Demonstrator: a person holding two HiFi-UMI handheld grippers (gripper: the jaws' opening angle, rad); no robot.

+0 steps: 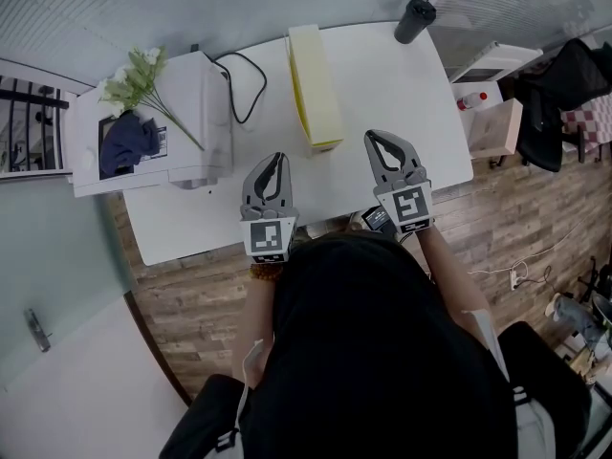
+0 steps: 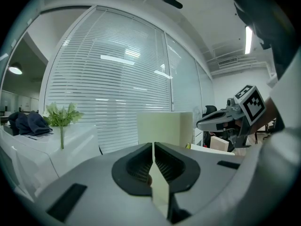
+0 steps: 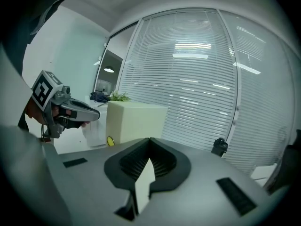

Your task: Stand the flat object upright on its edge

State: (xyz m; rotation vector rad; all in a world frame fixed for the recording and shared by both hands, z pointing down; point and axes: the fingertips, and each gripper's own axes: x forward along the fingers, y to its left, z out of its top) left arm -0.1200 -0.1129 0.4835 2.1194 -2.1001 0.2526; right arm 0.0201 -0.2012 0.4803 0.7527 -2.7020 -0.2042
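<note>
Jaws of your left gripper are pressed together with only a hairline seam between the ribbed pads, and nothing sits in them. Your right gripper reads the same way: its jaws meet tip to tip and grip nothing.

From the head view, both tools hover over the near edge of the white table, left one lower centre and right one just to its right. Both point toward the top of the frame, apart from each other and from the task's thing.

Ahead of the tips and between the two of them is the pale yellow slab. It is standing upright on its long edge, with the narrow top face showing as a strip that runs from centre frame toward the top. Neither gripper touches it. In both gripper views it rises as a cream block just beyond the closed jaws.

Further out, a white machine fills the table's left end, carrying a sprig of flowers and a dark blue cloth. A black cable loops between it and the slab. A black cylinder stands at the table's upper right edge.
</note>
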